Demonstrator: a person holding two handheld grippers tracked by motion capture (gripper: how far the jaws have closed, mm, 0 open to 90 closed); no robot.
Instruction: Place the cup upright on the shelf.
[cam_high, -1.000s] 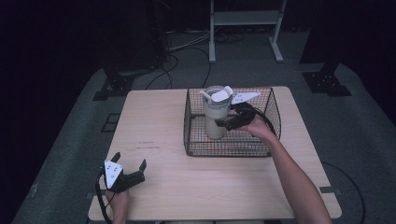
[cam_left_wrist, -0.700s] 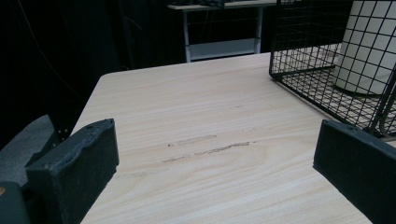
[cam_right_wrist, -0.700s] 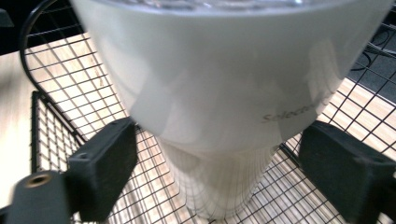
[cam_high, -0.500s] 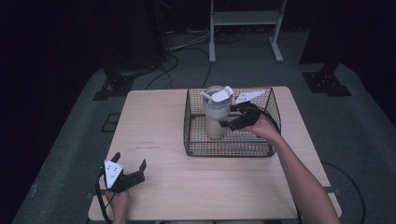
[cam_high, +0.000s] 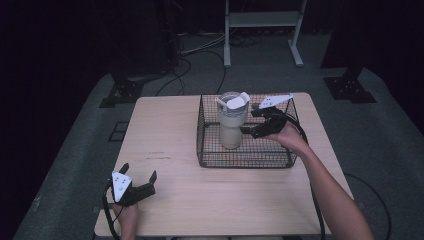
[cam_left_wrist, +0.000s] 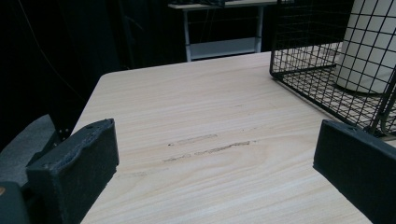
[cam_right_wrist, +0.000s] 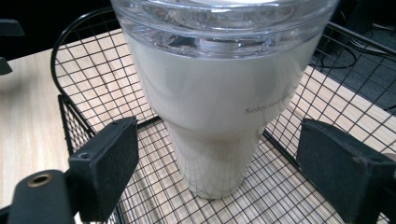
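The tumbler (cam_high: 231, 122) is standing upright inside the wire basket (cam_high: 245, 159) on the desk (cam_high: 200, 200); it looks rigid, smooth and likely slippery, so its narrower lower body seems the best place to grip. The right gripper (cam_high: 257, 122) is reaching sideways into the basket, fingers (cam_right_wrist: 105, 165) apart on either side of it, not touching, while the left gripper (cam_high: 137, 182) is resting on the desk, fingers apart.

Left gripper (cam_high: 136, 186) — held low at the near left, jaws spread wide, nothing between them; the left hand (cam_high: 126, 216) grips it from below. Right gripper (cam_high: 248, 123) — carried on an extended right forearm (cam_high: 327, 192), jaws parted and level, pointing toward the person's left.
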